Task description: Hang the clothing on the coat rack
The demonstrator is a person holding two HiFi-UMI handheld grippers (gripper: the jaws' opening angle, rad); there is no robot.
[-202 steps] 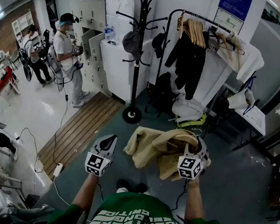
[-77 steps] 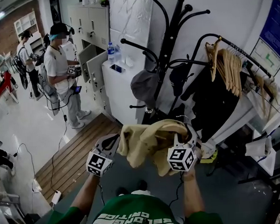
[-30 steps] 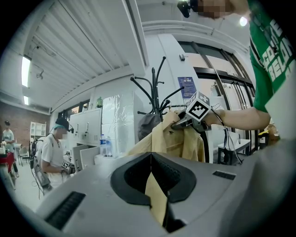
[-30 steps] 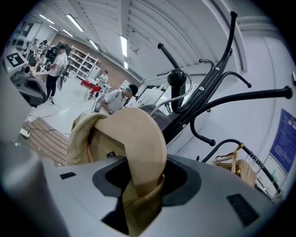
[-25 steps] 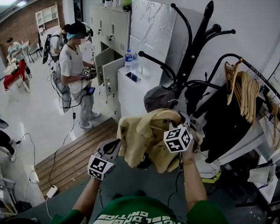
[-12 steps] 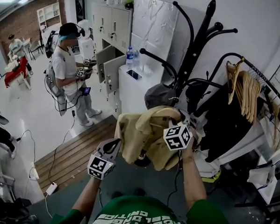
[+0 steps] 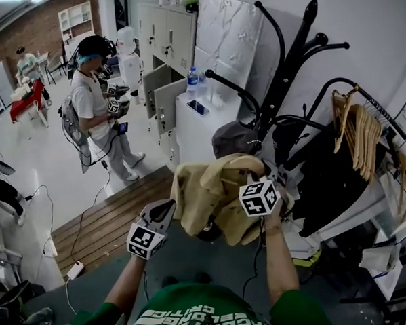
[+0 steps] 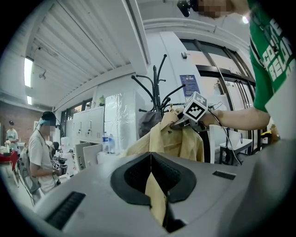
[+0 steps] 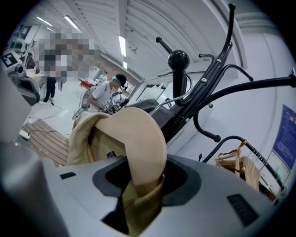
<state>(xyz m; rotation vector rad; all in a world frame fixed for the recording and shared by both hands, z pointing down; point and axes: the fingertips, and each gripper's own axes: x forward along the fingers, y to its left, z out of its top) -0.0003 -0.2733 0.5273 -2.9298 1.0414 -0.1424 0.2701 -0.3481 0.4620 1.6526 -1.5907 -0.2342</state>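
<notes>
Jacket has risen beside coat rack — clamped inside left gripper and right gripper jaws.

The right tongs clamp a fold of a tan jacket at the bottom centre of the frame, the collar arching up above them and the rest bunched to the left. A black coat rack rises behind at upper right, its ball-tipped arms spreading outward. A person stands at centre left, wooden hangers at lower right.
</notes>
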